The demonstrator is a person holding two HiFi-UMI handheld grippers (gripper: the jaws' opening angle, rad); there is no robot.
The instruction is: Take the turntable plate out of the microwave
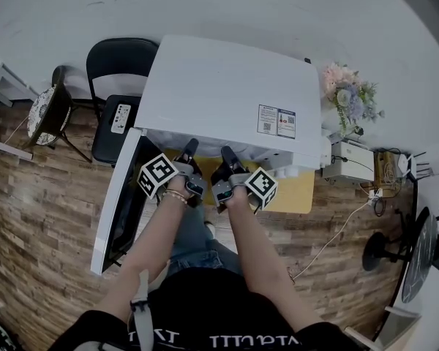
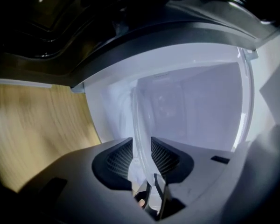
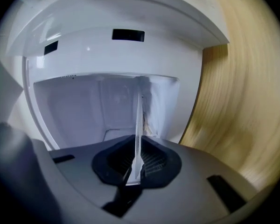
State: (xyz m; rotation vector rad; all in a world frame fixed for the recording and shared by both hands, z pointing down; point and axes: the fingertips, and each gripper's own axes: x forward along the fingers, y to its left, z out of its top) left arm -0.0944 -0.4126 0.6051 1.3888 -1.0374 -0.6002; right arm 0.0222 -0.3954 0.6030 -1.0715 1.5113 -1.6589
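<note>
- Worktop: a yellow wood-grain worktop [image 1: 298,193] carries a white box-shaped microwave [image 1: 227,86]. Its dark-lined door [image 1: 121,196] hangs open at the left.
- Room: brown wood-plank floor [image 1: 44,225]. A black chair [image 1: 121,64] stands behind the door, and a bunch of pink and lilac flowers [image 1: 347,93] stands at the microwave's right.
- Task item: the clear round glass turntable plate [image 3: 139,115] sits at the mouth of the white cavity. It is thin and see-through, with a raised rim. The right claw view shows it edge-on. The head view does not show it.
- My left claw [image 2: 142,148]: the ribbed pads [image 2: 164,155] stand a little apart. The plate's rim passes between them, and I see no pad pressing on it.
- My right claw [image 3: 137,154]: closed on the plate's edge, with the glass pinched between both pads.
- Both claws reach in side by side under the microwave's top edge.
</note>
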